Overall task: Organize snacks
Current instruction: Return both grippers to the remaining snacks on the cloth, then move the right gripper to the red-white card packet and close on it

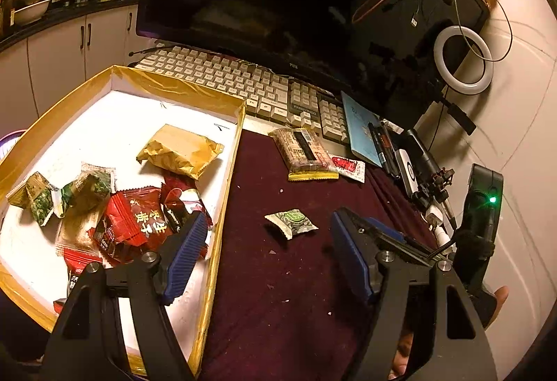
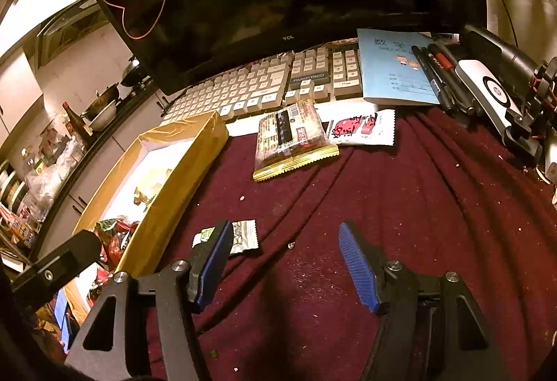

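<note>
Left gripper (image 1: pixel 268 252): fingers spread wide, nothing between them; one blue pad over the box's near wall, the other over the cloth.
Right gripper (image 2: pixel 285 262): fingers spread, pinching nothing, above the cloth.
Gold-edged box (image 1: pixel 228 172): left on the tabletop, holding red packets (image 1: pixel 139 224), green packets (image 1: pixel 45 203) and a gold packet (image 1: pixel 181 151).
Small green-and-white packet (image 1: pixel 291 222): loose on the maroon cloth (image 1: pixel 278 294), just right of the box, ahead of the left gripper.
Long brown bar packet (image 2: pixel 290 137): at the cloth's far edge, before the keyboard (image 2: pixel 250 92).
White-and-red sachet (image 2: pixel 362 128): touching the bar packet's right side.
Blue notebook (image 2: pixel 393 68): lying beside the keyboard's right end.
</note>
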`<state>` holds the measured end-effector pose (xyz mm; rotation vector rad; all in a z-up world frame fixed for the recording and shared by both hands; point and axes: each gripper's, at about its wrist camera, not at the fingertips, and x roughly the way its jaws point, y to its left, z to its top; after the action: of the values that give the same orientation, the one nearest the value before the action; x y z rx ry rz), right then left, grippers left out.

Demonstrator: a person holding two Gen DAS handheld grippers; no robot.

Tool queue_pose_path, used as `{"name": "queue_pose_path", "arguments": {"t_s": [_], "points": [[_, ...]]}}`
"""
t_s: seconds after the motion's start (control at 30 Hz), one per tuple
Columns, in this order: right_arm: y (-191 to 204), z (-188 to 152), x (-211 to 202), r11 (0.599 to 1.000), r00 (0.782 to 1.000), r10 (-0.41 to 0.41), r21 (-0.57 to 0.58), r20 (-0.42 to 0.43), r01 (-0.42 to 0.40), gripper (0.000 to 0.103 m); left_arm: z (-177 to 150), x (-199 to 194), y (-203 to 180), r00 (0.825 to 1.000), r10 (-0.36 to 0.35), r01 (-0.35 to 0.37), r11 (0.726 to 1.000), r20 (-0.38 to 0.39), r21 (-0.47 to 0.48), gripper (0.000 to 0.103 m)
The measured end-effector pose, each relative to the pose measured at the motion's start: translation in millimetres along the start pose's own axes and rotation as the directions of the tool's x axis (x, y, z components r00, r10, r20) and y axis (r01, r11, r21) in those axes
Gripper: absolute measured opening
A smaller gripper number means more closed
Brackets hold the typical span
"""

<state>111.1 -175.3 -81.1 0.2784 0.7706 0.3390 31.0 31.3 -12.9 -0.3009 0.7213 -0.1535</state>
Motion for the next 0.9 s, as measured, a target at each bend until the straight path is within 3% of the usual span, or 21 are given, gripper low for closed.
{"name": "queue_pose_path", "arguments": {"t_s": [0.27, 0.57, 0.73, 0.8, 0.9], "points": [[-7.9, 1.6, -2.9, 0.999, 0.999, 0.028, 0.038, 0.016, -0.028, 0.066, -1.7, 3.7, -0.4, 1.000, -0.004, 0.004, 1.000, -0.017, -0.001, 0.072], [-9.6, 4.2, 0.3, 0.997, 0.999, 0.051, 0.050, -0.018, -0.050, 0.065, 6.2, 0.9, 17.4, 0.989, -0.143, 0.138, 0.985, -0.045, -0.099, 0.072], [-17.7, 19.7, 3.8, 0.993, 0.996, 0.068, 0.103, -0.058, -0.062, 0.063, 9.5, 1.2, 22.4, 0.991, -0.128, 0.123, 0.986, -0.039, -0.111, 0.072], [-18.7, 32.7, 5.5, 0.994, 0.997, 0.050, 0.099, -0.066, -0.043, 0.063, 9.9, 2.2, 21.1, 0.991, -0.127, 0.122, 0.986, -0.041, -0.110, 0.072], [-19.1, 58.3, 17.1, 0.998, 0.993, -0.047, 0.046, -0.108, 0.052, 0.064, 9.7, 0.9, 15.1, 0.992, -0.122, 0.119, 0.989, -0.040, -0.082, 0.072]]}}
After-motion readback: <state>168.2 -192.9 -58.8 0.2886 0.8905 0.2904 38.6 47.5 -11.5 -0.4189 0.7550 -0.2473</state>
